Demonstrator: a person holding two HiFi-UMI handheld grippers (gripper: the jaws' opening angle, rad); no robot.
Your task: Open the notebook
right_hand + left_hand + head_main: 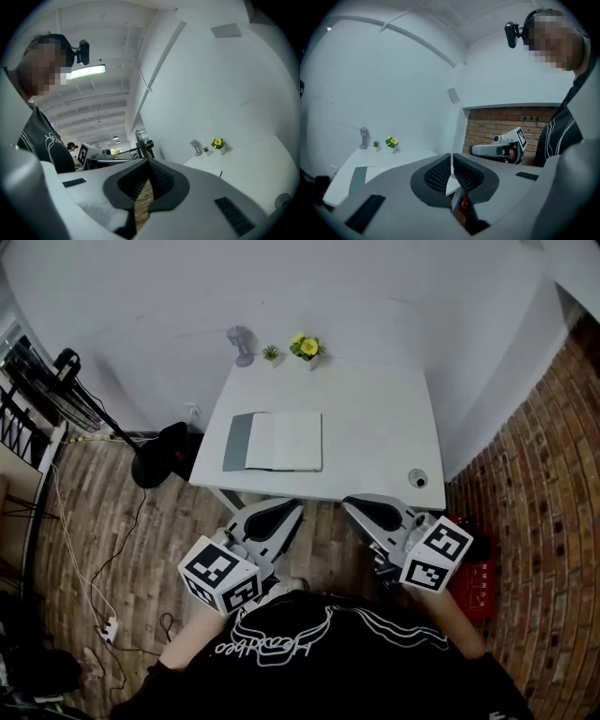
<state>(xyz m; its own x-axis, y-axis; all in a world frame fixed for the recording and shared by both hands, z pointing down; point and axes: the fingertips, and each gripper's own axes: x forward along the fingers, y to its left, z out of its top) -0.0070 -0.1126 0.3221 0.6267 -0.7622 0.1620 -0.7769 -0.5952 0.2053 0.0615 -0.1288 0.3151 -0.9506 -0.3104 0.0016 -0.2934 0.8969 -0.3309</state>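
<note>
Notebook (277,442) lies open and flat on the white table (375,399), left of centre: grey cover out at 9 o'clock, blank white page facing up. Judged from this, the opening is done.

Left gripper (289,510) and right gripper (356,509) hang off the table's near edge at 6 o'clock from the notebook, close to the person's body and well apart from it. Probably a rest pose, since nothing on the table needs holding.

Left tongs: clenched, pads together, nothing between. Right tongs: likewise clenched and empty.

Head view alone gives the whole layout: the flower pot (306,347) and small plant (271,353) at the table's 12 o'clock edge, and a round object (417,478) at the near right corner.

Left gripper view adds the brick wall (497,124) and shows the right gripper side-on at 3 o'clock. Right gripper view shows wood floor below its jaws and a ceiling light (86,71).
</note>
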